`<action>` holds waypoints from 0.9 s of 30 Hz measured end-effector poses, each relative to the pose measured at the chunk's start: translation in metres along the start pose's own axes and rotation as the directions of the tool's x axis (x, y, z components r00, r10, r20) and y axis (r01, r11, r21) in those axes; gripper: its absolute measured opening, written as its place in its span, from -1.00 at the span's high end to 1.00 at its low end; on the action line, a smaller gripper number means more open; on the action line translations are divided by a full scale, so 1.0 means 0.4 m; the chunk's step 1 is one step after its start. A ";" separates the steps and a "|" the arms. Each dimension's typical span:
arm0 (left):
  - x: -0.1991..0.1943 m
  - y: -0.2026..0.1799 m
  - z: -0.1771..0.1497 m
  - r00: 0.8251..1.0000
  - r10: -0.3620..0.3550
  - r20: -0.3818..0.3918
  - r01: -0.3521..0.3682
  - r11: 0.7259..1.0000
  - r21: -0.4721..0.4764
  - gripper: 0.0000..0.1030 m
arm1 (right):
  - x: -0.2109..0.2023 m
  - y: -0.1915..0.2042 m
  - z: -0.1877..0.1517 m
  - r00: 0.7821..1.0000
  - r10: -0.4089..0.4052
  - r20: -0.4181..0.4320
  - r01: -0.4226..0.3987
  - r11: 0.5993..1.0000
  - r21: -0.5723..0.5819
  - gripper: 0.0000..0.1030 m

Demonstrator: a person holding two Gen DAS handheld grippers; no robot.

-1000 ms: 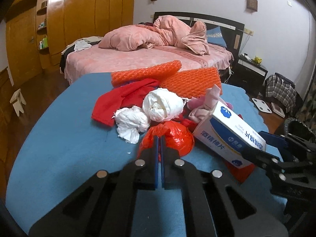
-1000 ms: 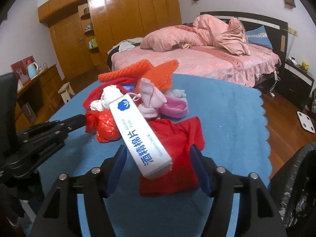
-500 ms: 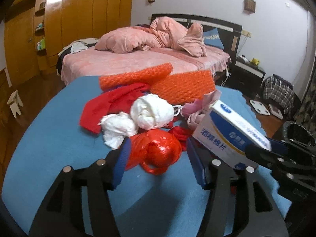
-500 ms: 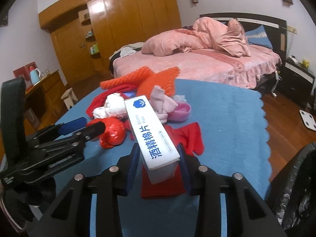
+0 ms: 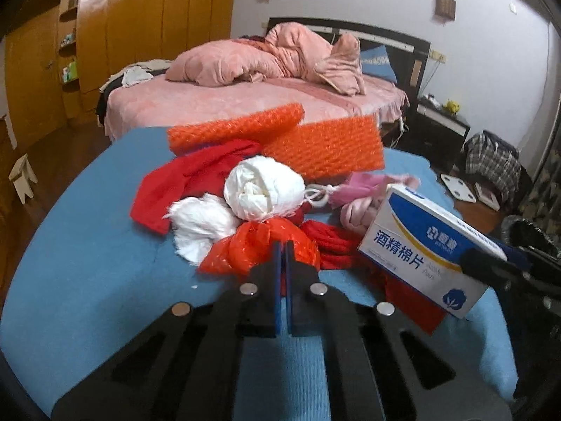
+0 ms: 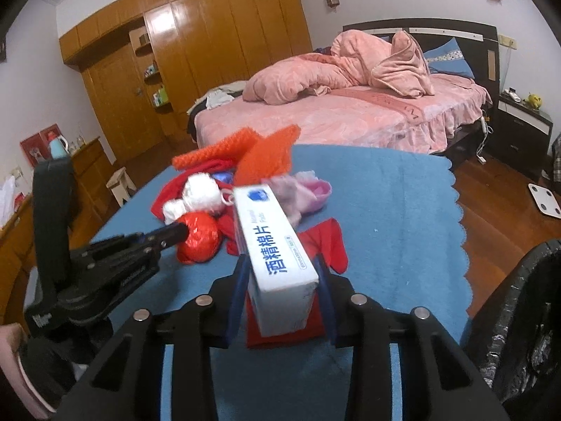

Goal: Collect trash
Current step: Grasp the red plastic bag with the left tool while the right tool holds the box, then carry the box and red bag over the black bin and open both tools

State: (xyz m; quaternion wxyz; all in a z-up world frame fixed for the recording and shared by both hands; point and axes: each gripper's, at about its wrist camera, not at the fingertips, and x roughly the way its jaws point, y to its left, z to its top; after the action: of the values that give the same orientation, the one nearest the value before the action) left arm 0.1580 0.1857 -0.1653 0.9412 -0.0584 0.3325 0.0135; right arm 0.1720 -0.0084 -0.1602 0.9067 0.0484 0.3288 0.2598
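A heap of trash lies on the blue table cloth [image 5: 87, 252]. My left gripper [image 5: 280, 249] is shut on the red plastic bag [image 5: 252, 245] at the heap's near edge; it also shows in the right wrist view [image 6: 200, 235]. Behind the bag lie two white wads [image 5: 263, 189], red cloth [image 5: 182, 179], orange foam mesh [image 5: 329, 147] and pink cloth [image 5: 361, 200]. My right gripper [image 6: 280, 270] is shut on a white and blue cotton pad box [image 6: 270, 238] and holds it above the table; the box also shows in the left wrist view [image 5: 420, 245].
A black trash bag [image 6: 526, 315] stands open at the table's right edge. A bed with pink bedding [image 6: 350, 105] is behind the table. Wooden wardrobes [image 6: 196, 52] line the far left wall. A small stool [image 5: 21, 179] stands on the floor at left.
My left gripper opened around the red plastic bag half a second ago and has now shut on it. My right gripper closed on the box and lifted it.
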 end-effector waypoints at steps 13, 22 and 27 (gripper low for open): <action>-0.069 -0.003 -0.042 1.000 -0.016 -0.006 0.017 0.999 0.033 0.97 | 0.026 0.040 -0.036 0.996 -0.018 -0.093 0.013 0.998 -0.058 0.29; -0.083 -0.001 -0.039 0.999 -0.020 0.024 0.020 1.000 0.022 0.16 | 0.059 0.026 -0.038 0.992 -0.017 -0.123 0.011 0.999 -0.048 0.42; -0.065 -0.002 -0.022 0.999 0.003 0.035 -0.004 1.000 0.010 -0.23 | 0.036 0.022 -0.033 0.995 -0.031 -0.095 0.028 0.999 -0.038 0.42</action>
State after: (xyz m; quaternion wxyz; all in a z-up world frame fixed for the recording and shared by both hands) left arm 0.1322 0.1840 -0.1557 0.9471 -0.0526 0.3164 0.0144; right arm 0.1693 0.0053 -0.1764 0.8944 0.0142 0.3675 0.2545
